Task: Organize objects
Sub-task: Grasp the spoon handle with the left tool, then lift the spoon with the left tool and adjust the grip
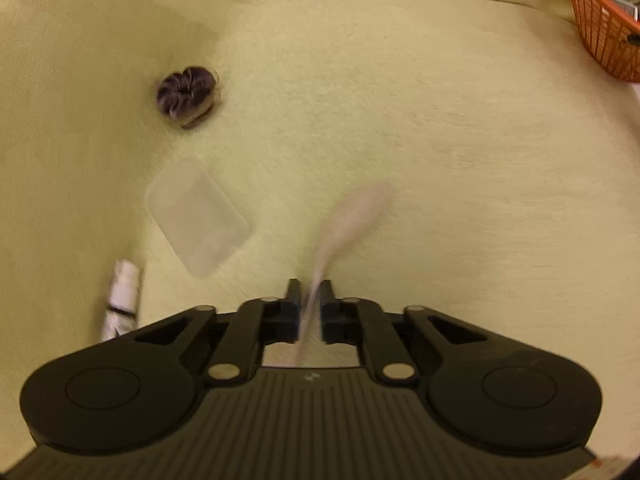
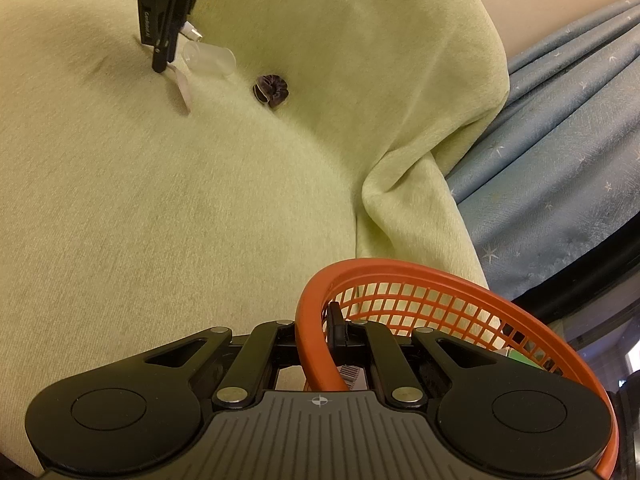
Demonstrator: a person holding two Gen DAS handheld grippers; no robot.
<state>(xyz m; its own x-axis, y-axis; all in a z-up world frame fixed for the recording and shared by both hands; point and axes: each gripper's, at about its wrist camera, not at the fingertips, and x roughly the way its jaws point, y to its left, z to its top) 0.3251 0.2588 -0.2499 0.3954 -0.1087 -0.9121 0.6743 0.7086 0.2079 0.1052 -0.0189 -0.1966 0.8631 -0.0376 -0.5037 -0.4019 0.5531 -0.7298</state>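
Left wrist view: the left gripper sits at bottom centre, its jaws pinched on the near end of a pale, thin strip, too blurred to identify, which slants toward the upper right over the yellow-green cloth. Gripping one end leaves the rest of the strip free to trail, which should suit lowering it into a container. To the left of centre lie a clear plastic box, a dark scrunchie above it, and a white tube at the lower left, all apart from one another. The orange basket occupies the upper right corner and already holds some items, so it is probably the collecting point.

Right wrist view: the right gripper at bottom centre is clamped on the basket's rim, one finger inside and one outside the orange band. This grip likely steadies the basket, or keeps it ready to be drawn nearer. In the upper left of the frame the left gripper hangs above the cloth with the strip dangling from it; the clear box lies just beside it and the scrunchie a little to the right. A blue curtain fills the right side.

Judged from this layout, the strip is the item in hand and three others await collection.
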